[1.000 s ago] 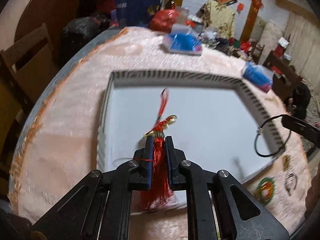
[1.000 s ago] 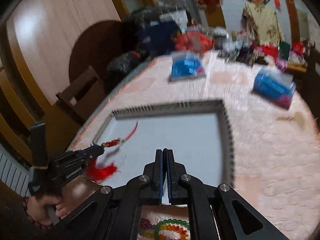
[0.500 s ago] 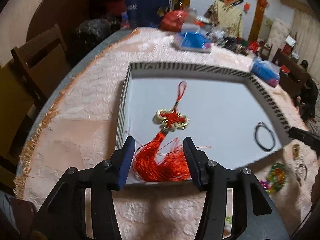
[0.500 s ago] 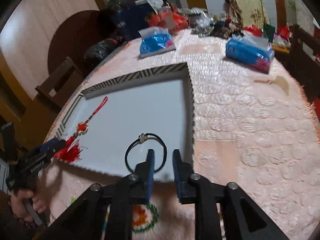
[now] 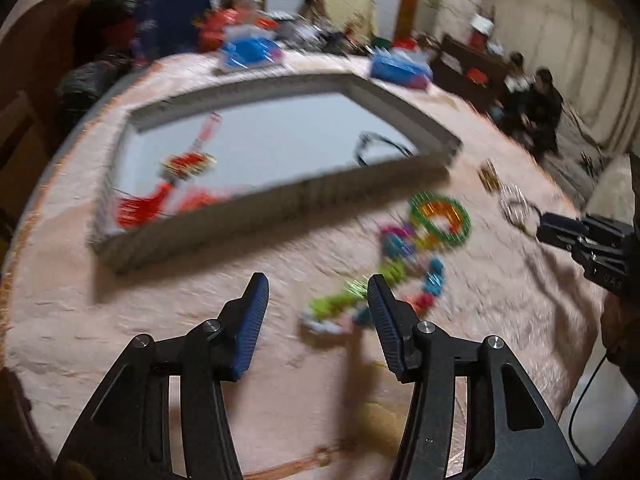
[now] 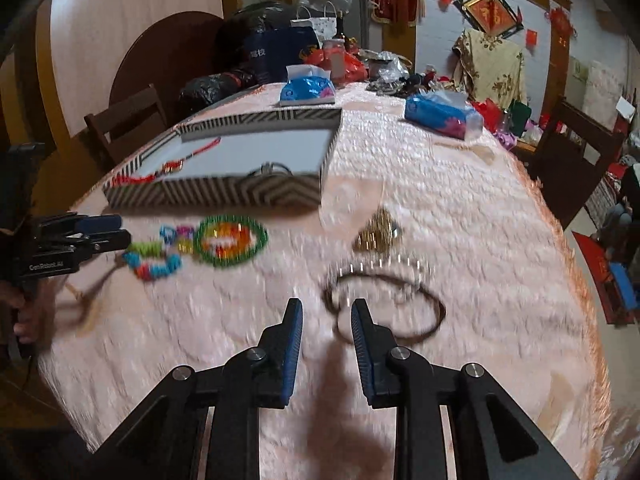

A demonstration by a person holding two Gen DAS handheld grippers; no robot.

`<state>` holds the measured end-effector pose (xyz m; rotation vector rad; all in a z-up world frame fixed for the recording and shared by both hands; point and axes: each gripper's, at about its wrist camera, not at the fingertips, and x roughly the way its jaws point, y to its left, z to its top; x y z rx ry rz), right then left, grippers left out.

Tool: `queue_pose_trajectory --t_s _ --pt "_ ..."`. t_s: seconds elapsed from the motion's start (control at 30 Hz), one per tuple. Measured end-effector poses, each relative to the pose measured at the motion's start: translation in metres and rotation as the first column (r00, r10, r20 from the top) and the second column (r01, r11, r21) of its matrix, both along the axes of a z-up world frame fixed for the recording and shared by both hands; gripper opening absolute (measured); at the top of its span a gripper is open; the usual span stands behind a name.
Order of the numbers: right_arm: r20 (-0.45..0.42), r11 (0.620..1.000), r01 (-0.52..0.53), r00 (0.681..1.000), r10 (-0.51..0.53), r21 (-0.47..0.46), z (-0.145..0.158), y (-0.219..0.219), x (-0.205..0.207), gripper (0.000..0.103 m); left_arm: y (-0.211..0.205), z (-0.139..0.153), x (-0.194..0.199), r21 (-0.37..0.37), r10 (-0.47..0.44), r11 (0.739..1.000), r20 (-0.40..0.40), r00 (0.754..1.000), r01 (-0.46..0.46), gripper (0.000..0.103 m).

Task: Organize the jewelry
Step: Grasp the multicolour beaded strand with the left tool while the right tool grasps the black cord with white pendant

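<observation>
Left wrist view, blurred: left claw (image 5: 316,292) gapes, seemingly empty; beads (image 5: 340,300) beyond.

A big round table (image 6: 460,208) has a pink bumpy cloth on it. Brown wooden chairs (image 6: 128,120) stand around it. Red paper decorations (image 6: 490,10) hang on the white brick wall (image 6: 436,32). A yellow flowery cloth (image 6: 490,60) hangs there too. The floor (image 6: 612,344) is pale.

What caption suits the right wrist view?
Open right gripper nears a brown cord bracelet; striped tray behind.
</observation>
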<state>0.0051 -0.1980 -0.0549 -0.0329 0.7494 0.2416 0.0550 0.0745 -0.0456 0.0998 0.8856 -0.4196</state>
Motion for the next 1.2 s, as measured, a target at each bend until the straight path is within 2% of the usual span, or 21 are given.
queue_pose_trajectory --t_s 0.03,0.17,0.27,0.3,0.37,0.5,0.7,0.87,0.9,1.03,1.13,1.2 --pt "-0.003 1.000 0.008 1.000 -0.008 0.006 -0.004 -0.003 -0.003 0.023 -0.003 -0.004 0.001 0.014 0.004 1.000 -0.009 1.000 -0.004 0.053" --pt "-0.011 0.996 0.034 0.999 -0.033 0.079 -0.008 -0.015 -0.014 0.023 -0.003 -0.002 0.002 -0.006 0.026 1.000 -0.017 1.000 -0.026 0.057" --pt "-0.039 0.990 0.091 0.995 -0.087 0.107 -0.014 -0.032 -0.016 0.023 -0.009 -0.001 -0.005 0.015 0.000 1.000 -0.012 1.000 0.000 0.056" --pt "-0.046 0.989 0.103 0.994 -0.098 0.107 -0.016 -0.036 -0.016 0.023 -0.010 -0.001 -0.008 0.016 -0.001 1.000 -0.008 1.000 0.001 0.053" --pt "-0.052 0.985 0.114 0.993 -0.108 0.126 -0.016 -0.045 -0.016 0.024 -0.010 -0.001 -0.011 -0.017 -0.021 1.000 -0.008 1.000 0.021 0.017" --pt "-0.057 0.983 0.124 0.991 -0.117 0.132 -0.010 -0.047 -0.012 0.023 -0.010 -0.002 -0.018 -0.032 0.003 0.999 0.017 1.000 -0.003 0.017" --pt "-0.052 0.989 0.086 0.995 -0.081 0.118 -0.005 -0.034 0.004 0.023 0.010 0.003 -0.020 -0.117 0.083 0.990 0.054 0.995 -0.077 0.017" --pt "-0.072 0.988 0.105 0.993 -0.098 0.112 -0.007 -0.028 0.023 0.024 0.007 0.003 -0.020 -0.099 0.108 0.990 0.072 0.992 -0.101 0.017" --pt "-0.074 0.990 0.109 0.992 -0.103 0.087 -0.009 -0.026 0.024 0.027 0.007 0.002 -0.020 -0.098 0.105 0.990 0.067 0.992 -0.098 0.017" --pt "-0.099 0.998 0.043 0.994 -0.038 0.047 -0.012 -0.017 0.027 0.052 0.007 0.000 -0.016 -0.105 0.103 0.990 0.052 0.993 -0.097 0.017" --pt "-0.101 0.998 -0.016 0.995 0.010 -0.053 -0.014 -0.004 0.028 0.056 0.007 0.000 -0.016 -0.106 0.102 0.990 0.051 0.993 -0.096 0.017" --pt "-0.100 0.998 -0.022 0.995 0.016 -0.058 -0.014 -0.005 0.030 0.056 0.008 0.000 -0.017 -0.106 0.105 0.989 0.050 0.993 -0.100 0.017"
